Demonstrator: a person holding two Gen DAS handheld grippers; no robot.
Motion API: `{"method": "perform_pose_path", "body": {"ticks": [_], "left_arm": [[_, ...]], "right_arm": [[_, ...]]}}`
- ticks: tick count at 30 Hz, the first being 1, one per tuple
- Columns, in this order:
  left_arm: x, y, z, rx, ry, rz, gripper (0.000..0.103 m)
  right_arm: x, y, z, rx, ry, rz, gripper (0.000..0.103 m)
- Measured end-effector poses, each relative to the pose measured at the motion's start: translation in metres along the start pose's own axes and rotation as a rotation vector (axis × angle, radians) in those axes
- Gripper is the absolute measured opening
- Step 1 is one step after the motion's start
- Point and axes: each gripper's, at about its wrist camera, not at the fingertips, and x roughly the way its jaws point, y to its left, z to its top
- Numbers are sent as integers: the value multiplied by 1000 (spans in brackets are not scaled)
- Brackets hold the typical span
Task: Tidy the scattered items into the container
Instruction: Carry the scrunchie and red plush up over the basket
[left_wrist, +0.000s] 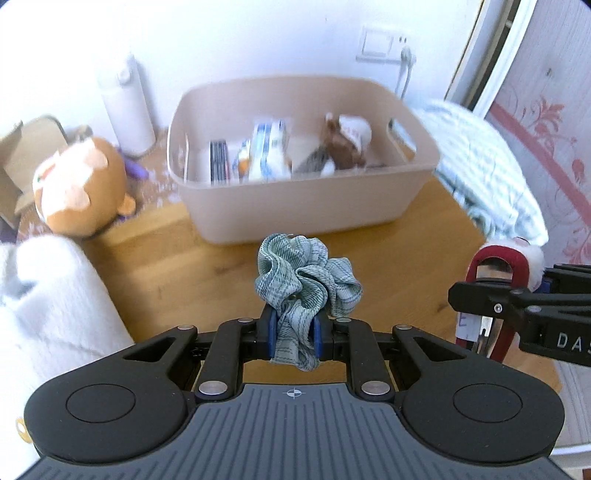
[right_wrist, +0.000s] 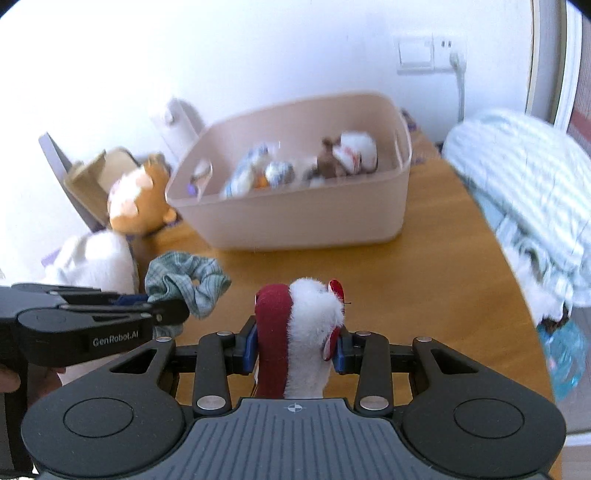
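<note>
Pinching a crumpled teal plaid fabric scrunchie (left_wrist: 306, 280) between its blue pads, the left gripper (left_wrist: 294, 334) holds it above the wooden tabletop (left_wrist: 177, 273), short of the beige plastic storage bin (left_wrist: 295, 206). The right gripper (right_wrist: 295, 347) is clamped on a red-and-white plush toy (right_wrist: 299, 332), also held over the table, just beside the left one. Bare wood lies between both grippers and the bin's near wall. Inside the bin sit packets and a brown-and-white plush. An orange plush bear (left_wrist: 79, 184) lies left of the bin, a white fluffy cloth (left_wrist: 48, 306) nearer left, and a pale green striped blanket (right_wrist: 528, 192) covers the table's right edge.
</note>
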Motion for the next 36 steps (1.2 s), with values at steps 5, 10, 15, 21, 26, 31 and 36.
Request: {"method": "perform_pose_path", "body": {"ticks": [5, 10, 15, 21, 26, 31, 36], "left_arm": [[-15, -6, 25, -7, -57, 10, 18], [-22, -11, 49, -6, -104, 25, 18], [-24, -12, 68, -14, -152, 55, 18], [-18, -12, 92, -16, -178, 85, 18], [-5, -9, 112, -38, -182, 101, 18], [17, -6, 131, -47, -165, 116, 18], [46, 2, 143, -73, -125, 140, 18]], "right_arm": [[-13, -6, 25, -5, -65, 14, 35], [-21, -10, 47, 1, -118, 36, 35], [-21, -11, 69, -26, -151, 49, 35], [-13, -14, 93, -49, -170, 64, 35], [-2, -14, 116, -75, -183, 72, 35], [18, -16, 137, -85, -178, 73, 36], [46, -21, 156, -91, -161, 62, 36]]}}
